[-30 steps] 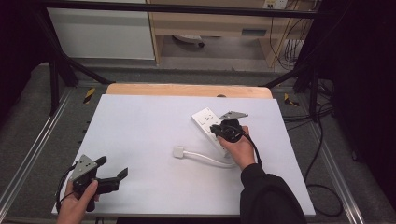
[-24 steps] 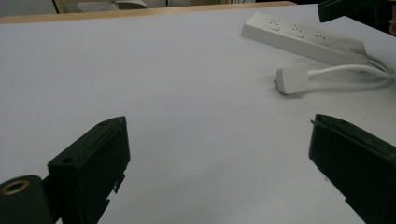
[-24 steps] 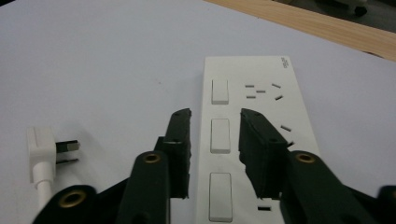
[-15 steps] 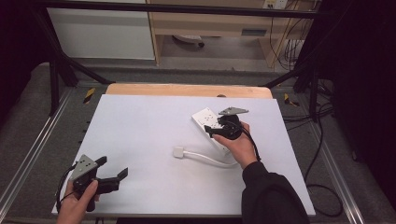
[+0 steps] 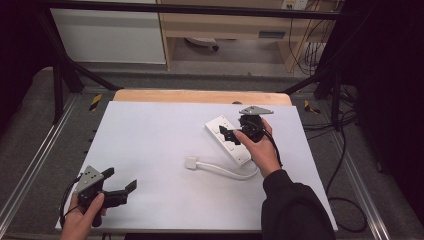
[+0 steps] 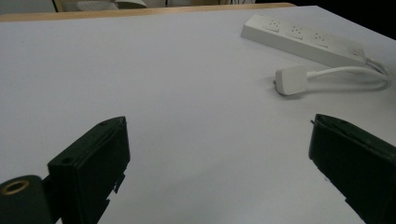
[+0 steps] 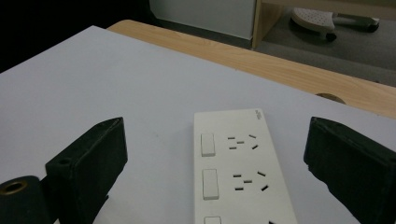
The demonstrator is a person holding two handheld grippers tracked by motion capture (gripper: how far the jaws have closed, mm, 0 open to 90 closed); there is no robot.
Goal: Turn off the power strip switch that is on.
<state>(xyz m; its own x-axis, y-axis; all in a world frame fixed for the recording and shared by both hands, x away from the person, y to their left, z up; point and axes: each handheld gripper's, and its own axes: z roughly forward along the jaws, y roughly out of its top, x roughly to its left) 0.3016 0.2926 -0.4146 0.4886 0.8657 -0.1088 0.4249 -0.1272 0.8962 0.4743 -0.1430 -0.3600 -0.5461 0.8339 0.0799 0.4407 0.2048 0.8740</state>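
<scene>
A white power strip (image 5: 228, 140) is seen lying diagonally on the right half of the white surface (image 5: 150, 150), sockets and rocker switches facing up. Its white cord (image 5: 230, 171) is curved back to a white plug (image 5: 192, 163) lying flat near the surface's centre. The right tool (image 5: 230, 134) is held directly over the strip's far end, jaws spread wide, nothing grasped. The left tool (image 5: 120, 185) is held at the near left corner, jaws likewise spread, well apart from the strip.

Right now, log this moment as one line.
left tool open, idle | right tool open over white plastic power strip | white plug loose on table
</scene>
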